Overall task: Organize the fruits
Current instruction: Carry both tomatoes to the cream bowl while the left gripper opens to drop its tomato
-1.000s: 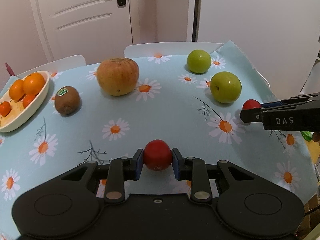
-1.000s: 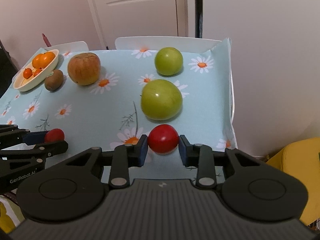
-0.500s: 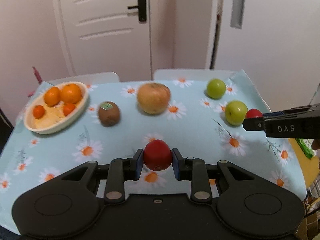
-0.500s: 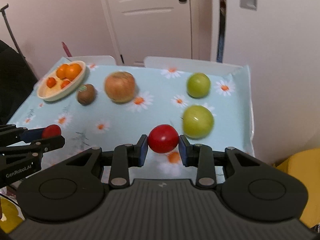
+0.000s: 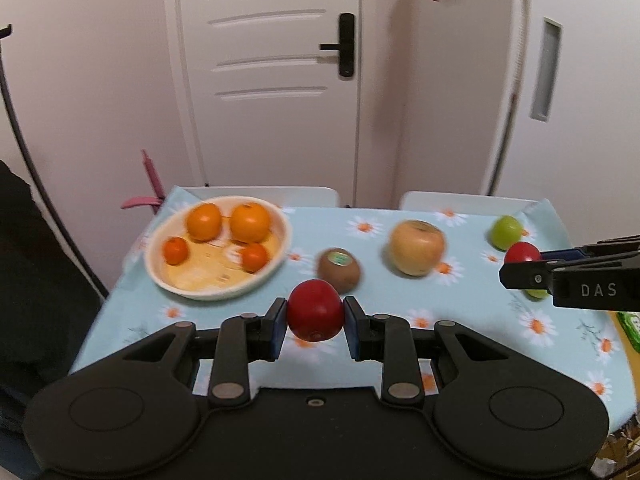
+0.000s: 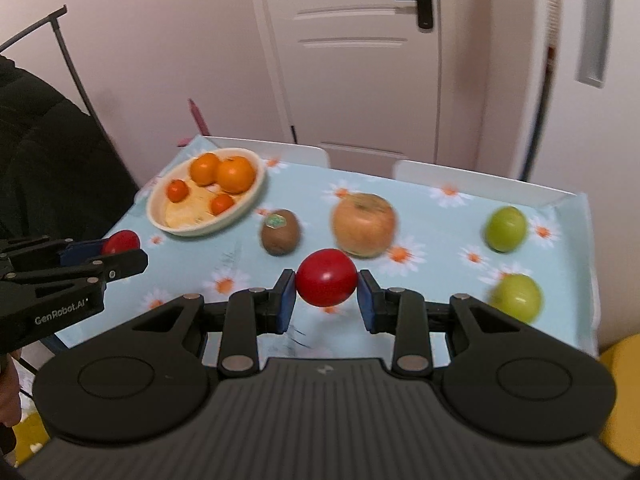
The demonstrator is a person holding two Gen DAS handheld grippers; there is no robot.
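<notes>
Red fruits were clamped one in each gripper above the bench [image 5: 240, 320]: left gripper [image 5: 315, 317] held one red fruit [image 5: 315, 314], right gripper [image 6: 326, 280] another red fruit [image 6: 326, 277]. Far left sat the bowl [image 5: 160, 272] of oranges [image 5: 250, 222].

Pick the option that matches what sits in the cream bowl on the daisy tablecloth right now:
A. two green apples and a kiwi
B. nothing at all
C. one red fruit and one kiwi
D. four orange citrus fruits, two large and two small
D: the cream bowl holds two large oranges and two small ones, while the kiwi and green apples lie on the cloth outside it.
</notes>
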